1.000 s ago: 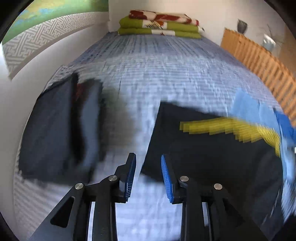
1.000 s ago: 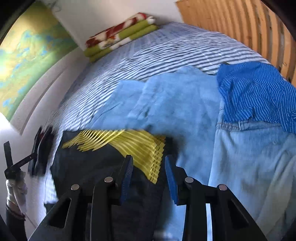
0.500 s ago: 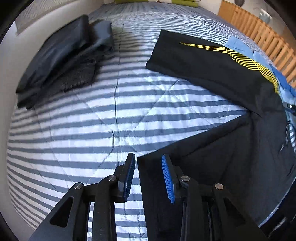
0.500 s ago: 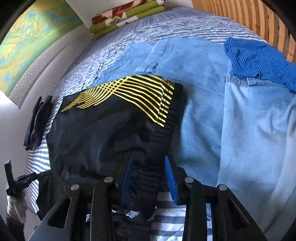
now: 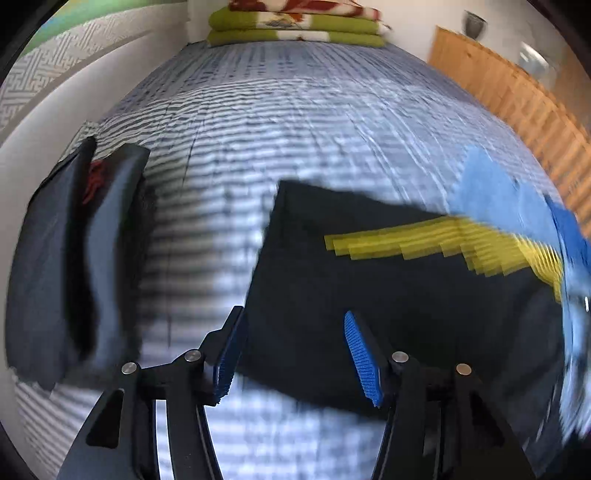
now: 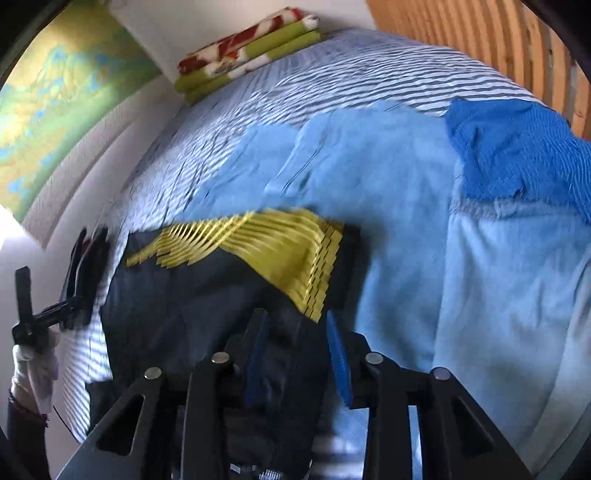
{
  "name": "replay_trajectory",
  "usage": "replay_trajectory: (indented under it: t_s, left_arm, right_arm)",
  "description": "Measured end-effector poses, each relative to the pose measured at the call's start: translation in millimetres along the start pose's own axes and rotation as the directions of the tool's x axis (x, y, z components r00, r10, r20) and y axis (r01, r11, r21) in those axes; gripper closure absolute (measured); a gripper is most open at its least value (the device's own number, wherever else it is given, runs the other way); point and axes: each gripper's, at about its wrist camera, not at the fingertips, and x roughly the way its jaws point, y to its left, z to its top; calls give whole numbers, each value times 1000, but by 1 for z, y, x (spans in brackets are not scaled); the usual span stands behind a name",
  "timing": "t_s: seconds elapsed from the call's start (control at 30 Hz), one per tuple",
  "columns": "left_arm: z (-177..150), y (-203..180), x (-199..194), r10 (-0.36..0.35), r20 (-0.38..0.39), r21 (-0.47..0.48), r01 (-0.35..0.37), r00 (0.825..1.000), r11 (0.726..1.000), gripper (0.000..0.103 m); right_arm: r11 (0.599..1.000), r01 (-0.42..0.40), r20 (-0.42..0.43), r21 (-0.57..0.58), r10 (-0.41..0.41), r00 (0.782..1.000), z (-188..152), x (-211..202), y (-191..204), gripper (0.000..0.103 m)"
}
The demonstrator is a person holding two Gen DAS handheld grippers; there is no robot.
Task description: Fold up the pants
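Black pants with yellow stripes lie on the striped bedspread, blurred by motion. My left gripper is open wide over their near left corner, and black cloth shows in the gap between its blue pads. From the right wrist view the pants spread to the left. My right gripper is open at their waist end, with dark fabric lying between its fingers. A white-gloved hand holds the left gripper at the far left edge.
Dark folded clothes lie by the wall on the left. Light blue jeans and a blue striped shirt cover the bed's right side. Folded green and red blankets sit at the head. A wooden slatted rail runs along the right.
The left camera has tilted up from the near leg's hem to look along the bed, and its jaws stand wider. The right camera has also risen from the waistband.
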Motion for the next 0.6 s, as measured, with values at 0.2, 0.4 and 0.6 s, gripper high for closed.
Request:
replay_trajectory:
  t_s: [0.2, 0.4, 0.6]
  left_arm:
    - [52, 7, 62, 25, -34, -65, -27, 999, 998, 45]
    - [70, 18, 97, -20, -37, -109, 16, 999, 994, 37]
    - [78, 18, 116, -32, -28, -108, 29, 999, 994, 34]
  right_arm:
    - [997, 5, -6, 71, -5, 1000, 19, 21, -8, 73]
    - [995, 1, -38, 98, 3, 999, 27, 40, -13, 73]
    - [992, 24, -39, 123, -19, 999, 29, 45, -19, 73]
